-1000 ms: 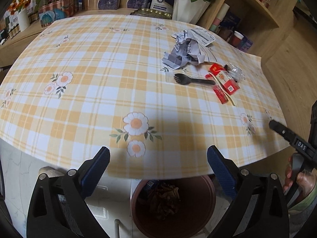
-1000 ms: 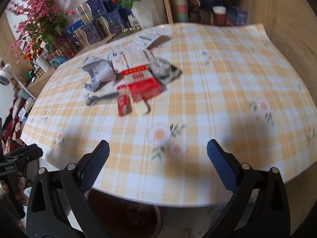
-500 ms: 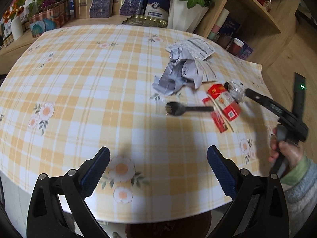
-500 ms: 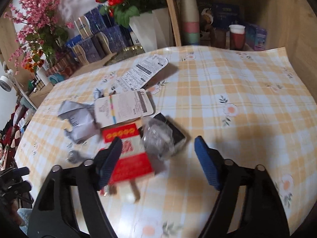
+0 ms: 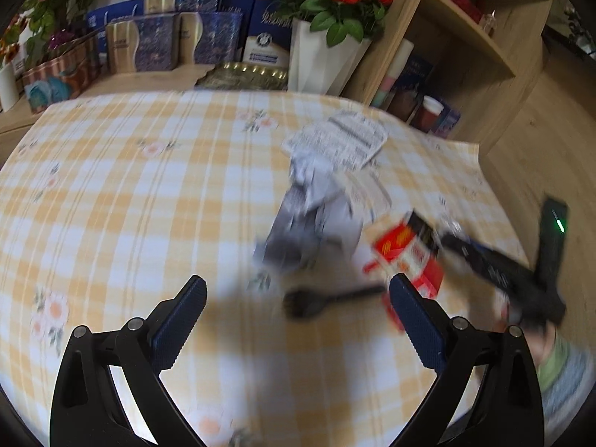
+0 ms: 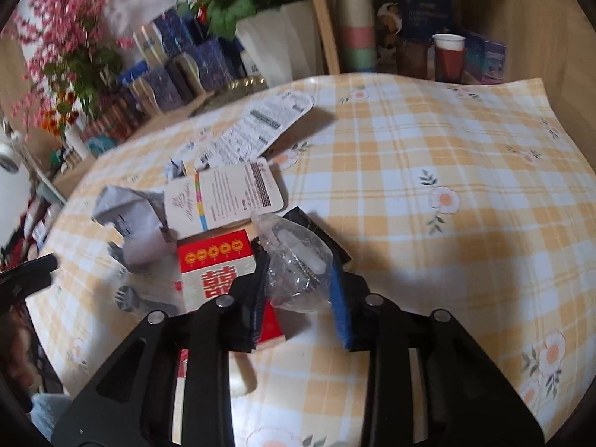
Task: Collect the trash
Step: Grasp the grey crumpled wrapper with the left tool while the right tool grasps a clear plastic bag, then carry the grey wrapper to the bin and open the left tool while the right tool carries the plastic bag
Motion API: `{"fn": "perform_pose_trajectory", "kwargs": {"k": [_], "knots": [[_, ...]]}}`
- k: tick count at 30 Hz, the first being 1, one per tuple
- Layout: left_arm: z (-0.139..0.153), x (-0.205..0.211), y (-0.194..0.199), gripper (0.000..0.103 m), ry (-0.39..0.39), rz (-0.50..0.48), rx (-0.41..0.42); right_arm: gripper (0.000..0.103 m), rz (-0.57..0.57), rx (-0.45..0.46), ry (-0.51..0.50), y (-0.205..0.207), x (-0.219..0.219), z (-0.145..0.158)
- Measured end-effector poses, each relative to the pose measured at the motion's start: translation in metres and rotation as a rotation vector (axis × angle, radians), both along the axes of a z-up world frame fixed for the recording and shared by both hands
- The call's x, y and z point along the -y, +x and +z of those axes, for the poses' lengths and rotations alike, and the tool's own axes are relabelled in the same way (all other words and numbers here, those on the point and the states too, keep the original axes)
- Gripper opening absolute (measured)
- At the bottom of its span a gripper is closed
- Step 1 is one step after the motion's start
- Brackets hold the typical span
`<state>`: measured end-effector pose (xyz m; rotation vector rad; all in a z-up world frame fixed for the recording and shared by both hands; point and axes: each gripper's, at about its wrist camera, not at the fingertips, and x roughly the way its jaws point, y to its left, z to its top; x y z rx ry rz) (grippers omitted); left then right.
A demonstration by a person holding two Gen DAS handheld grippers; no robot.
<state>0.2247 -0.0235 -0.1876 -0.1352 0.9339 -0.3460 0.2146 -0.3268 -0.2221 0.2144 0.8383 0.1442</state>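
Observation:
Trash lies in a heap on the checked tablecloth (image 6: pixel 428 149): crumpled grey paper (image 5: pixel 309 223), printed white cards (image 6: pixel 227 197), a red box (image 6: pixel 216 260), a black plastic fork (image 5: pixel 327 300) and a crumpled clear plastic wrapper (image 6: pixel 298 268). My right gripper (image 6: pixel 300 290) is closing, and its blue pads sit against both sides of the wrapper. My left gripper (image 5: pixel 298 320) hovers open just short of the fork, with nothing between its fingers. The left wrist view is blurred. It shows the right gripper (image 5: pixel 447 236) reaching in from the right.
A white vase of red roses (image 5: pixel 320 56), blue gift boxes (image 5: pixel 156 41) and a gold tray stand behind the table. A wooden shelf at the right holds stacked cups (image 6: pixel 357 29) and a red cup (image 6: pixel 449 56). The table's right edge meets the wooden floor.
My left gripper has moved in from the table's edge over the cloth towards the heap. My right gripper has reached the clear wrapper, and its jaws have narrowed around it.

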Motion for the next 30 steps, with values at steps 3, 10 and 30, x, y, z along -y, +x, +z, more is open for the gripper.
{"fn": "perform_pose_trajectory", "kwargs": {"k": [3, 10, 30], "knots": [[0.0, 0.011, 0.022, 0.096, -0.023, -0.012, 0.012, 0.032, -0.037, 0.031, 0.048, -0.016, 0.01, 0.008], [-0.016, 0.028, 0.062, 0.077, -0.012, -0.008, -0.002, 0.032, -0.106, 0.082, 0.125, -0.055, 0.034, 0.023], [0.042, -0.006, 0.024, 0.002, 0.022, -0.07, 0.124, 0.032, -0.109, 0.105, 0.16, -0.099, 0.041, 0.042]]}}
